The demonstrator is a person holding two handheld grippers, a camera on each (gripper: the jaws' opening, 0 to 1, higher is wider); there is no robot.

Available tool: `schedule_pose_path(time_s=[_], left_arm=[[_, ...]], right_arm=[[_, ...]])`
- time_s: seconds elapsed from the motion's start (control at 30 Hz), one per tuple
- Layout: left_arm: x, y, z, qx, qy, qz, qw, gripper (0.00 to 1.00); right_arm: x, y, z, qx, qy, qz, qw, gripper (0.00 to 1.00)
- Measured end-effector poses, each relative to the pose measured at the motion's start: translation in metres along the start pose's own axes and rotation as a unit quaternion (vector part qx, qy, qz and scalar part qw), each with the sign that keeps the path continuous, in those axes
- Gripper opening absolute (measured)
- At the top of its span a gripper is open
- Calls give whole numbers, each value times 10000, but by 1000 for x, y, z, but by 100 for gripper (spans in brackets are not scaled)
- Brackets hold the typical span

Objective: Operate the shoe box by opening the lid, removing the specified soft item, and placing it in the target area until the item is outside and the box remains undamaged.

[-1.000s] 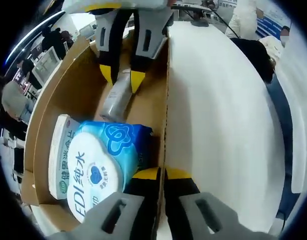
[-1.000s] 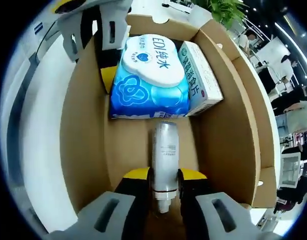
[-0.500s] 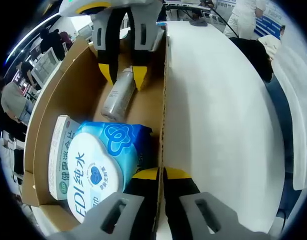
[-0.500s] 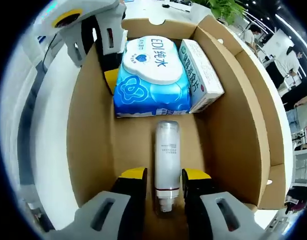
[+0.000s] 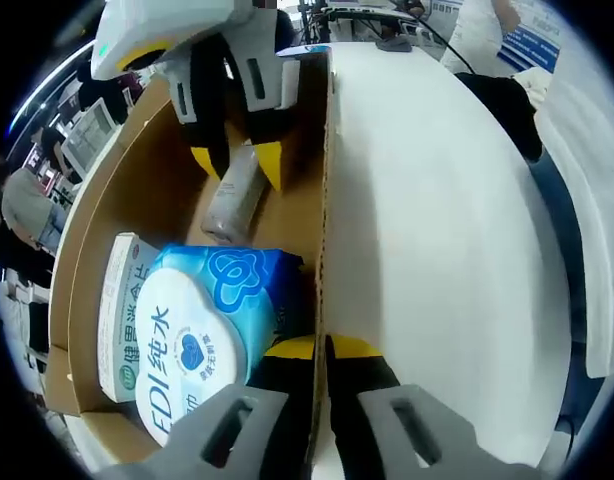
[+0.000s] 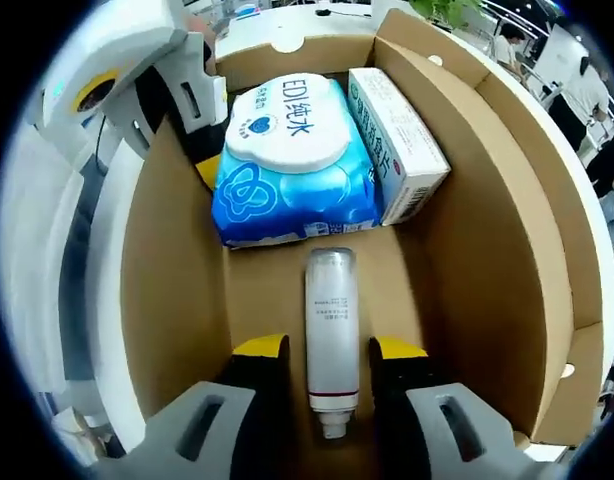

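With the box [image 6: 477, 250] open, the left gripper [image 5: 320, 348] pinches a side wall to steady it, while the right gripper [image 6: 328, 346], unclenched, straddles the bottle [image 6: 331, 330] lying beside the wipes [image 6: 292, 160].

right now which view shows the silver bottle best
The right gripper view: the silver bottle lies full length on the box floor, cap toward the camera, between the right gripper's open jaws, below the blue wipes pack. The left gripper view shows the bottle small, far off and partly hidden by those jaws.
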State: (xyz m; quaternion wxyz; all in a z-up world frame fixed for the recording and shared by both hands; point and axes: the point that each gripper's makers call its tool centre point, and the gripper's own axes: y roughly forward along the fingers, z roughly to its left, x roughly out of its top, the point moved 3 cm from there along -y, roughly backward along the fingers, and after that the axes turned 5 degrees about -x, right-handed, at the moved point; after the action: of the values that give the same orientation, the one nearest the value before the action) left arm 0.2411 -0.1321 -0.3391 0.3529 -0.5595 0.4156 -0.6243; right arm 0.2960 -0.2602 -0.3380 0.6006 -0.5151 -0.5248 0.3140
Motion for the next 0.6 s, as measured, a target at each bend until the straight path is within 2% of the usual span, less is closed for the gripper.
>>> schedule_pose_path(time_s=[0.2,0.6], left_arm=[[0,0,0,-9,5,-2,10000,2],[0,0,1,-10,-13,-5,10000,2]], right_arm=[[-1,0,1,32,-70,9,10000,22],[-2,1,-1,-16,-150,-14,9999,20]])
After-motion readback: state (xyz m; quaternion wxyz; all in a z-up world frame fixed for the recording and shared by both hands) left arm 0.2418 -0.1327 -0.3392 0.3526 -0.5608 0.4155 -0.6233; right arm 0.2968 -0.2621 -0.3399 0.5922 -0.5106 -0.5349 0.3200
